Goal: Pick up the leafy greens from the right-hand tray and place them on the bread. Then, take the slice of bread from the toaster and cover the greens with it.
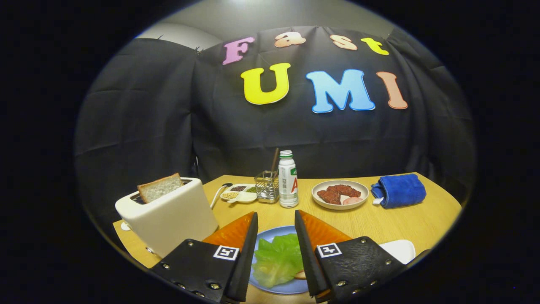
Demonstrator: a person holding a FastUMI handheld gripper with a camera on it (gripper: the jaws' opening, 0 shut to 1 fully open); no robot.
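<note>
The gripper (pixel 276 228) stands with its two fingers spread apart and nothing held between them. In the gap below lies the crinkled pale-green lettuce leaf (pixel 276 259), spread on the round light-blue plate (pixel 291 287); a small edge of bread (pixel 300 275) peeks out from under the leaf by the right finger, so the greens appear to lie on the bread as the task asks. A corner of a white tray (pixel 400 250) shows just right of the right finger. To the left stands the cream-white toaster (pixel 168 217), with a slice of toasted bread (pixel 160 187) sticking up from its slot. By this judgement the greens part is met; taking the toaster slice and laying it over the leaf is left. Beyond stand a bottle (pixel 288 179) and a folded blue towel (pixel 398 191).
</note>
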